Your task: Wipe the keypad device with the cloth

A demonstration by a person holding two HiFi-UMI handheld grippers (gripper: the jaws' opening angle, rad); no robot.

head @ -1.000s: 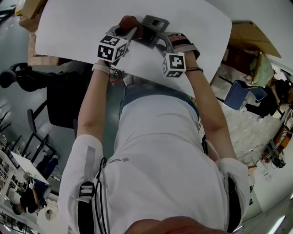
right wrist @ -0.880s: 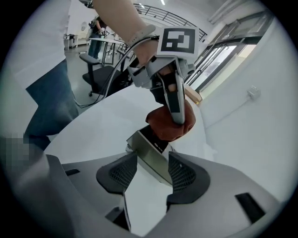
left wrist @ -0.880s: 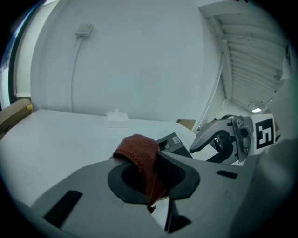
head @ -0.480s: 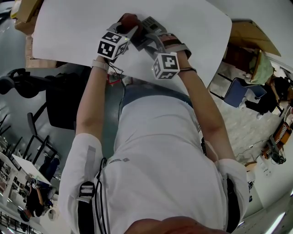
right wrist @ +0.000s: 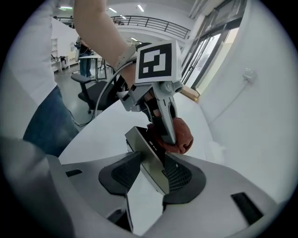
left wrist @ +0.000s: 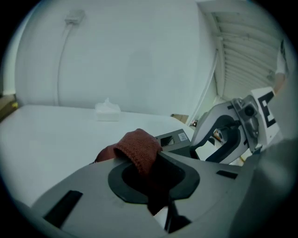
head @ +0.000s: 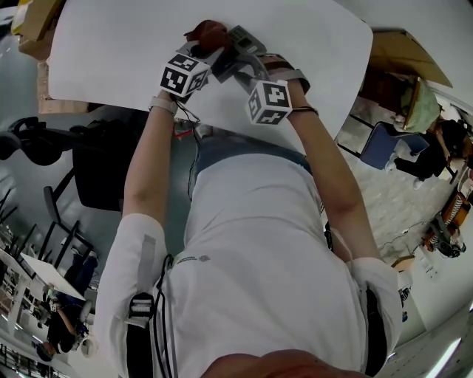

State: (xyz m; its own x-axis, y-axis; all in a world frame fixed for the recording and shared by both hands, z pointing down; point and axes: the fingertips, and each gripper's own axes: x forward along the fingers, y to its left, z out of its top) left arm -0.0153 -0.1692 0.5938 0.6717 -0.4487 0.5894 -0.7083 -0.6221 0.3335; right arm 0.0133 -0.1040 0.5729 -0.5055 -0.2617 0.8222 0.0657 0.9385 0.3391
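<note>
The right claw (right wrist: 153,169), whose jaws have just been closing, is clamping the keypad device (right wrist: 146,155) at the head view's 12 o'clock, likely to steady it, while the left claw (left wrist: 153,181) is pinching the cloth (left wrist: 139,148) at its 9 o'clock side for wiping.

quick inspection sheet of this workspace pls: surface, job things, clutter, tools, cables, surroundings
surface: white table, no spills seen
job's things: keypad device held tilted; red-brown cloth bunched against its far end
clutter: one small white crumpled lump near the table's far edge
tools: left tool shut on the cloth; right tool has just been closing, its pads now on the keypad device's near end
cables: white cable running up behind the table; thin wires at the left wrist
surroundings: cardboard boxes beside the table, blue chair on the floor
</note>
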